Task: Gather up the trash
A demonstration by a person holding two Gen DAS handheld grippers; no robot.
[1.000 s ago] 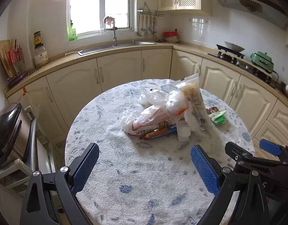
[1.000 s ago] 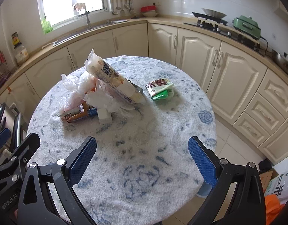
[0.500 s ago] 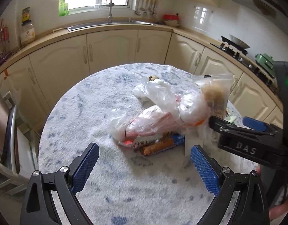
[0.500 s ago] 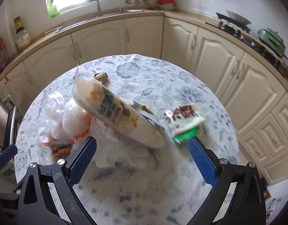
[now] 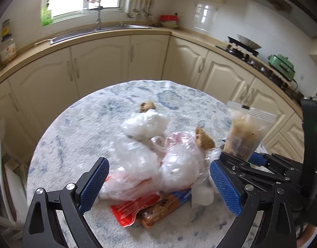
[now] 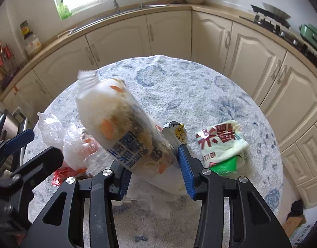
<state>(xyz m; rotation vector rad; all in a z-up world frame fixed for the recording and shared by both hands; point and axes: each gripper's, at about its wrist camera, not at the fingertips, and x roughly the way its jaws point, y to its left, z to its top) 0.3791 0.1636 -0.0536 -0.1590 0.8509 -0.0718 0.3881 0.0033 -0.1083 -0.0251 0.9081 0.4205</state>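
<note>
A heap of trash lies on the round table (image 5: 80, 128): crumpled clear plastic bags (image 5: 152, 157), a red wrapper (image 5: 127, 212), a brown snack bar wrapper (image 5: 158, 208) and a cookie piece (image 5: 204, 138). My left gripper (image 5: 156, 186) is open, its fingers on either side of the plastic bags. My right gripper (image 6: 156, 171) is shut on a long clear zip bag of food (image 6: 121, 128), tilted up to the left; the bag also shows in the left wrist view (image 5: 243, 136). A white-and-green packet (image 6: 222, 144) lies right of it.
A small crumb piece (image 5: 147, 105) lies at the table's far side. Cream cabinets (image 6: 168, 31) and a counter with sink curve around behind the table. A stove (image 5: 243, 47) and green appliance (image 5: 281, 66) stand at the right. A white paper scrap (image 6: 152, 202) lies under the zip bag.
Both grippers moved forward to the heap. My right gripper closed from wide open onto the long zip bag. My left gripper's open fingers now flank the plastic bags.
</note>
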